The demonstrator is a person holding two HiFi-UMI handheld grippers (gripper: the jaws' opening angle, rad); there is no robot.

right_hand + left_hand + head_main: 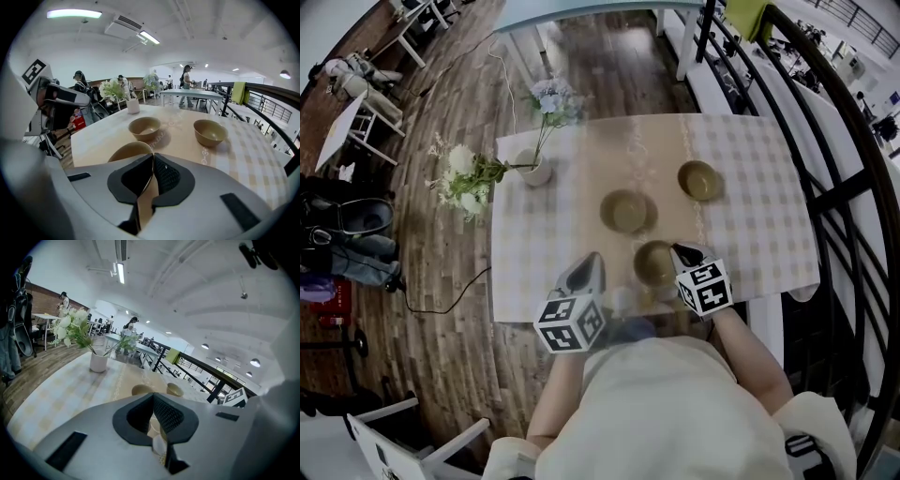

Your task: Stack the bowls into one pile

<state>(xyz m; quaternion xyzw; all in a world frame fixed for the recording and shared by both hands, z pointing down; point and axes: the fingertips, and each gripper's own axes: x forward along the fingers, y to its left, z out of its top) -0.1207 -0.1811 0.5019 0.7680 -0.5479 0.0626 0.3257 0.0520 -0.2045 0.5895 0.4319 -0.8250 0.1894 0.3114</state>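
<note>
Three tan bowls sit on the checked tablecloth. The far bowl [700,179] stands toward the right and the middle bowl [627,211] near the table's centre. Closest to the front edge is the near bowl [653,263]. My right gripper [681,253] is shut on that bowl's right rim. In the right gripper view the rim of the near bowl [130,151] runs between the closed jaws, with the middle bowl [145,127] and far bowl [210,131] beyond. My left gripper [590,264] hovers left of the near bowl, shut and holding nothing.
A white vase of flowers [533,170] stands at the table's far left, its blooms hanging past the edge. A black railing [825,187] runs along the right side. The table's front edge [581,314] lies just under both grippers.
</note>
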